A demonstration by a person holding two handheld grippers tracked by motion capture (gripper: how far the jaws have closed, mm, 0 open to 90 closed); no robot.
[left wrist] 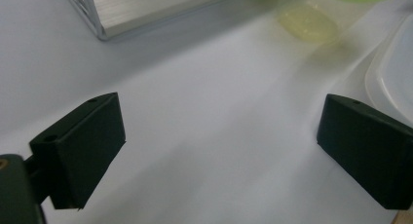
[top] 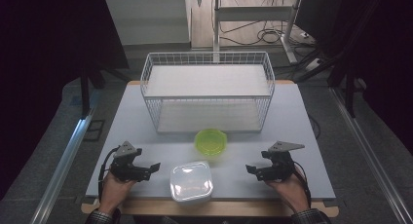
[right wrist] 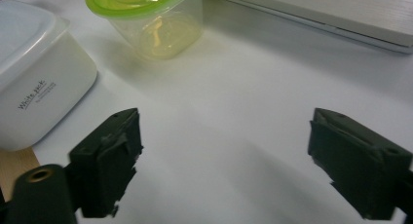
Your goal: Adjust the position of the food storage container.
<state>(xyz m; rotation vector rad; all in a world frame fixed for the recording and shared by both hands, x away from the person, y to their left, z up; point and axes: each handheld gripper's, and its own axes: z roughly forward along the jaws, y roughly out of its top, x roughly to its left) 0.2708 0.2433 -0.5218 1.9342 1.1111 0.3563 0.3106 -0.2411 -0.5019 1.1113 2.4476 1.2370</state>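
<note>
Grippers flank white box (top: 191, 181), jaws spread, empty: left gripper (top: 144, 169), right gripper (top: 259, 171). Likely ready stance on bench (top: 122, 136); green-lidded tub (top: 211, 141) beyond.

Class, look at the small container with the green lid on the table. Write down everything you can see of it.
The green-lidded container is a small tub of clear, yellowish-tinted plastic, narrowing toward its base, closed by a bright green lid. It looks empty. It stands upright on the white table, just in front of the wire basket and behind the white lidded box, apart from both. Neither gripper touches it.
</note>
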